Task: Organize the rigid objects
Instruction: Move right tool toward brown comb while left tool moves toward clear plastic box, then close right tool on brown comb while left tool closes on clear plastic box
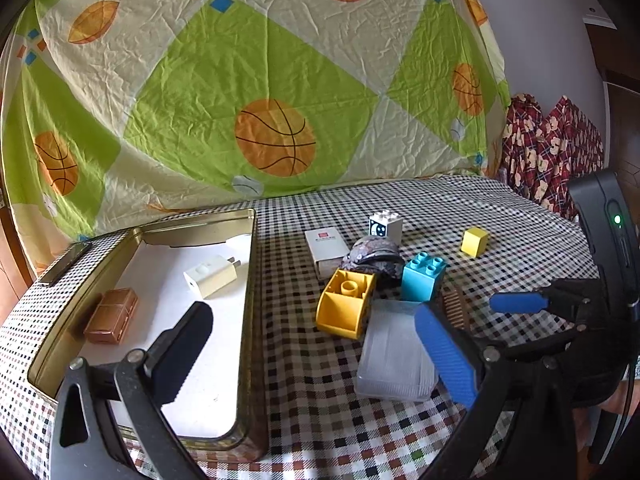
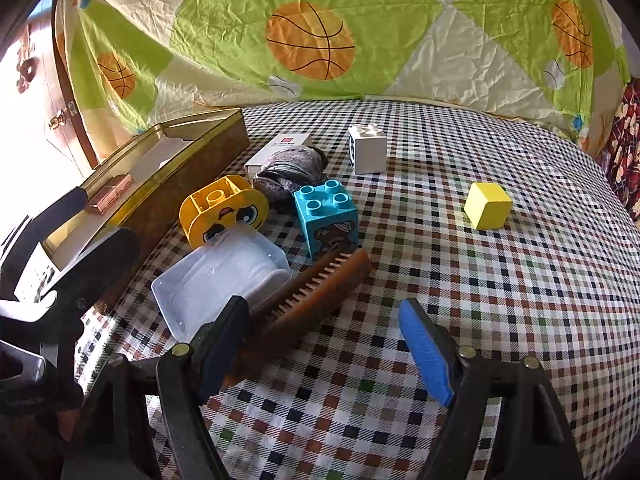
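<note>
A gold tin box (image 1: 248, 320) (image 2: 200, 152) stands open at the left, holding a white charger plug (image 1: 210, 276) and a copper case (image 1: 112, 316). My left gripper (image 1: 316, 354) is open and empty, straddling the tin's right wall. Beside the tin lies a pile: yellow face brick (image 1: 346, 306) (image 2: 224, 210), blue brick (image 1: 422, 276) (image 2: 326, 216), clear plastic box (image 1: 394, 354) (image 2: 216, 284), brown comb (image 2: 304, 296) and a grey pouch (image 1: 374, 256). My right gripper (image 2: 324, 354) is open, its left finger touching the comb.
A white brick (image 1: 385, 225) (image 2: 368, 148), a yellow cube (image 1: 475, 242) (image 2: 488, 205) and a white card box (image 1: 325, 246) lie on the checked tablecloth (image 2: 480, 300). A basketball-print sheet (image 1: 260, 80) hangs behind. The right gripper shows in the left wrist view (image 1: 520, 304).
</note>
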Action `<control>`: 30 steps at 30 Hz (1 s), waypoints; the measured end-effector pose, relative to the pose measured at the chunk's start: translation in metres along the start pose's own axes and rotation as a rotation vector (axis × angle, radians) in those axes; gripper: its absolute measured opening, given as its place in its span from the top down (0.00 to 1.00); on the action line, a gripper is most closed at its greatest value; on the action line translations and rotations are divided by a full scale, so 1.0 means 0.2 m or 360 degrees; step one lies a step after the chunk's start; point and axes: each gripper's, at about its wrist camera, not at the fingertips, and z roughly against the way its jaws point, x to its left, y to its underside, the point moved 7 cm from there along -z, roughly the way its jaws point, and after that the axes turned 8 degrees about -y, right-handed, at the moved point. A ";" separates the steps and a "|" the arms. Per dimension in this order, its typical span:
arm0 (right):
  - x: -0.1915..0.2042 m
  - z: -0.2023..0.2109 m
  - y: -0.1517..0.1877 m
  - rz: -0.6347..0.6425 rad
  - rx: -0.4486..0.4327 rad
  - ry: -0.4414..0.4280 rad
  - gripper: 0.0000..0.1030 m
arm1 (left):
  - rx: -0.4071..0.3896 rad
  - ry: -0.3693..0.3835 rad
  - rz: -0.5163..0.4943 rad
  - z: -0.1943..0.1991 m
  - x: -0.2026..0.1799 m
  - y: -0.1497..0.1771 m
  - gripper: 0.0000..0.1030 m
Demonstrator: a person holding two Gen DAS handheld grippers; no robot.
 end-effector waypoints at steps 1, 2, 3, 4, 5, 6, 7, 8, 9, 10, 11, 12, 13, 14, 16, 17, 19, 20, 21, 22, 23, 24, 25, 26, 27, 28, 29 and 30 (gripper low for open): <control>-0.02 0.01 0.00 -0.0010 0.0008 0.0007 0.23 | 0.0000 0.0005 0.0002 0.00 0.00 0.00 0.01; -0.04 0.02 0.01 -0.0021 0.0007 0.0023 0.23 | 0.0001 0.0011 0.0005 0.00 0.00 0.00 0.01; -0.08 0.03 0.01 -0.0031 0.0008 0.0068 0.23 | 0.0003 0.0016 0.0009 0.00 0.00 0.00 0.01; -0.11 0.04 0.01 -0.0050 0.0001 0.0098 0.23 | 0.0007 0.0018 0.0010 0.00 0.00 0.00 0.00; -0.14 0.06 0.01 -0.0069 -0.0008 0.0132 0.23 | 0.0007 0.0015 0.0005 0.00 0.00 0.00 0.01; -0.17 0.07 0.01 -0.0083 -0.0019 0.0167 0.23 | 0.0011 0.0014 -0.0003 0.00 0.00 0.00 0.01; -0.19 0.08 0.01 -0.0090 -0.0031 0.0195 0.23 | 0.0012 0.0012 -0.0012 0.00 0.00 0.01 0.01; -0.20 0.09 0.00 -0.0096 -0.0041 0.0207 0.23 | 0.0011 0.0009 -0.0021 0.00 -0.01 0.01 0.01; -0.19 0.10 -0.01 -0.0102 -0.0057 0.0193 0.23 | 0.0009 0.0007 -0.0030 0.00 -0.01 0.01 0.01; -0.18 0.10 -0.02 -0.0110 -0.0073 0.0165 0.23 | 0.0007 0.0007 -0.0038 0.00 -0.02 0.01 0.01; -0.15 0.10 -0.02 -0.0108 -0.0084 0.0137 0.23 | 0.0004 0.0006 -0.0044 0.00 -0.02 0.01 0.01; -0.13 0.10 -0.02 -0.0093 -0.0087 0.0117 0.23 | -0.0001 0.0003 -0.0046 0.01 -0.02 0.01 0.01; -0.10 0.09 -0.02 -0.0072 -0.0075 0.0108 0.23 | -0.0003 0.0000 -0.0043 0.01 -0.02 0.01 0.01; -0.08 0.06 -0.02 -0.0049 -0.0055 0.0110 0.23 | -0.0001 0.0003 -0.0039 0.00 -0.02 0.01 0.01; -0.06 0.01 -0.01 -0.0017 0.0003 0.0135 0.28 | 0.0008 0.0015 -0.0030 0.00 -0.02 0.01 0.01; -0.06 -0.01 0.00 -0.0021 0.0014 0.0113 0.32 | 0.0012 0.0017 -0.0028 0.00 -0.02 0.01 0.01; -0.06 -0.02 -0.01 -0.0035 0.0025 0.0096 0.41 | 0.0027 0.0017 -0.0047 -0.01 -0.03 0.01 0.01; -0.07 -0.02 -0.01 -0.0029 0.0028 0.0130 0.44 | 0.0046 0.0021 -0.0076 -0.02 -0.05 0.01 0.01; -0.09 -0.03 -0.02 -0.0034 0.0034 0.0150 0.52 | 0.0060 0.0022 -0.0108 -0.03 -0.07 0.02 0.01; -0.12 -0.03 -0.03 -0.0042 0.0029 0.0160 0.59 | 0.0065 0.0025 -0.0134 -0.03 -0.08 0.02 0.01; -0.14 -0.03 -0.03 -0.0051 0.0026 0.0169 0.62 | 0.0069 0.0039 -0.0153 -0.03 -0.10 0.02 0.01; -0.16 -0.02 -0.03 -0.0055 0.0023 0.0177 0.69 | 0.0079 0.0055 -0.0169 -0.03 -0.11 0.02 0.01; -0.18 -0.02 -0.03 -0.0059 0.0016 0.0182 0.73 | 0.0096 0.0069 -0.0176 -0.04 -0.12 0.03 0.02; -0.20 -0.02 -0.04 -0.0064 0.0012 0.0182 0.73 | 0.0113 0.0093 -0.0179 -0.04 -0.14 0.03 0.05; -0.21 -0.02 -0.04 -0.0053 0.0014 0.0181 0.73 | 0.0136 0.0126 -0.0188 -0.04 -0.16 0.03 0.07; -0.21 -0.03 -0.05 -0.0026 0.0021 0.0183 0.73 | 0.0156 0.0145 -0.0204 -0.05 -0.18 0.04 0.07; -0.21 -0.03 -0.05 -0.0007 0.0027 0.0189 0.73 | 0.0166 0.0152 -0.0229 -0.05 -0.20 0.04 0.07; -0.20 -0.04 -0.06 -0.0003 0.0027 0.0191 0.73 | 0.0173 0.0164 -0.0250 -0.05 -0.22 0.05 0.07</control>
